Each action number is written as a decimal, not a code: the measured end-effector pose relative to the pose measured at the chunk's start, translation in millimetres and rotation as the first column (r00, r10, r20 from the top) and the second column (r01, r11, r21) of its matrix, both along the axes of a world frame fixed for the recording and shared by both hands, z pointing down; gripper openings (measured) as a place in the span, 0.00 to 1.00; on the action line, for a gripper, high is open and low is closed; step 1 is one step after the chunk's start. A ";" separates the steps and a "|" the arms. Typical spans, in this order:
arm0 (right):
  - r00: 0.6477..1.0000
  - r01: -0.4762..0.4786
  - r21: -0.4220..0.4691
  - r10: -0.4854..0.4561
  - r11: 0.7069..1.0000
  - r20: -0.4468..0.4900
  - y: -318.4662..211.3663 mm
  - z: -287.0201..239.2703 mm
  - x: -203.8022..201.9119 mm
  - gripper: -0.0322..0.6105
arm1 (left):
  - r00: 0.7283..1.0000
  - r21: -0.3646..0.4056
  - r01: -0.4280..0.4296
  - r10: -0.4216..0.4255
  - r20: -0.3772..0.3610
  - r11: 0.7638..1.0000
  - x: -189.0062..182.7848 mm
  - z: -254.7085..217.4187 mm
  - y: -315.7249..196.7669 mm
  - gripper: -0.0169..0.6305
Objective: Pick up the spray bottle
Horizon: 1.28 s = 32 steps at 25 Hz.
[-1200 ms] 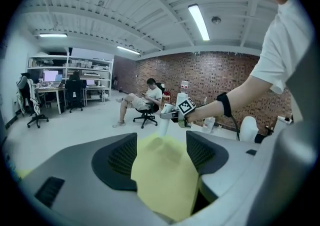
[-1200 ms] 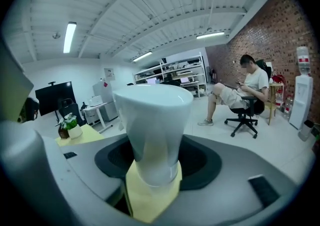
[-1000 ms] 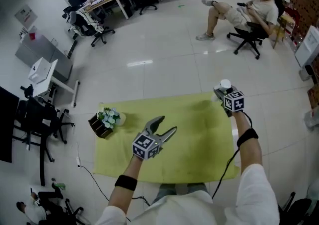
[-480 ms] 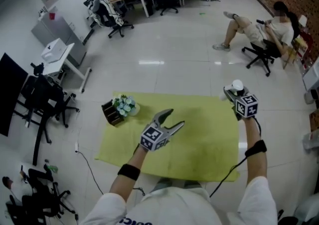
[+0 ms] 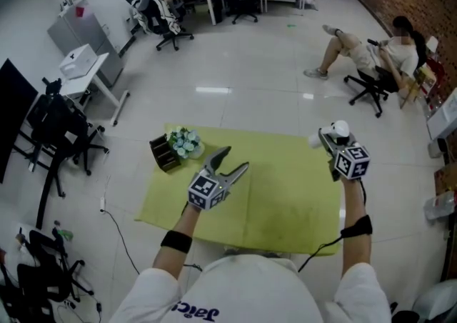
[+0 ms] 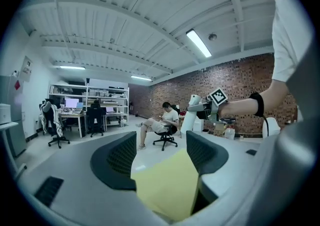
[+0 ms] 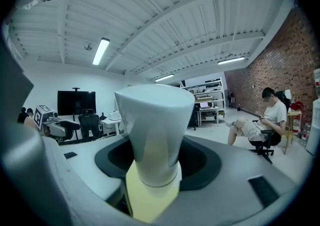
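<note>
Yellow-green cloth [image 5: 285, 207] fills the head view's lower centre, where the left gripper [image 5: 237, 158] hangs, jaws spread wide and empty. At right, the right gripper [image 5: 327, 138] is clamped on the white spray bottle [image 5: 338, 128], seemingly clear of the cloth; best hold that squeeze firm and the bottle upright. No label reads, only the grippers' square markers [image 5: 350, 162].

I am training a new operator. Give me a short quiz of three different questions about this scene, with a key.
1. True or false: the left tongs are open and empty.
2. What do the right tongs hold? A) bottle B) cup C) phone
3. Fill in: the flowers stand at the table's far ____ corner.
Key: 1 true; 2 A; 3 left.
</note>
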State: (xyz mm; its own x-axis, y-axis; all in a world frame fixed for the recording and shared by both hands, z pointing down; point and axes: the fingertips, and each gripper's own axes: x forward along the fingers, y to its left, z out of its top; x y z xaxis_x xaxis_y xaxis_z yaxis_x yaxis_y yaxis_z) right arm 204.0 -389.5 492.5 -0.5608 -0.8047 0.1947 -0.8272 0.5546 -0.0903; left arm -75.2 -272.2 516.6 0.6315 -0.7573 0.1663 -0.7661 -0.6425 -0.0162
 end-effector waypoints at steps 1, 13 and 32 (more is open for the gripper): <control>1.000 -0.006 -0.001 0.006 1.000 0.009 6.0 -1.0 -2.9 0.44 | 1.000 0.012 0.011 -0.011 -0.004 1.000 -6.0 -2.8 0.9 0.52; 0.996 -0.053 0.028 0.051 0.998 0.071 92.1 -0.8 -67.2 0.44 | 0.992 0.068 0.114 -0.110 -0.069 0.991 -67.6 -15.0 26.8 0.52; 0.995 -0.062 0.121 0.052 0.991 0.083 201.9 20.3 -115.1 0.44 | 0.976 0.100 0.183 -0.168 -0.138 0.978 -100.3 -5.2 82.3 0.52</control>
State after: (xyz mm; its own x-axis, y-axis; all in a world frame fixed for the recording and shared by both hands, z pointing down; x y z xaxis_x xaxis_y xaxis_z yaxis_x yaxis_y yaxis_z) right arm 88.9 -187.6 512.8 -0.5228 -0.8511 0.0487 -0.8509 0.5175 -0.0903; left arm -175.6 -189.9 511.4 0.4974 -0.8675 0.0008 -0.8672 -0.4973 0.0255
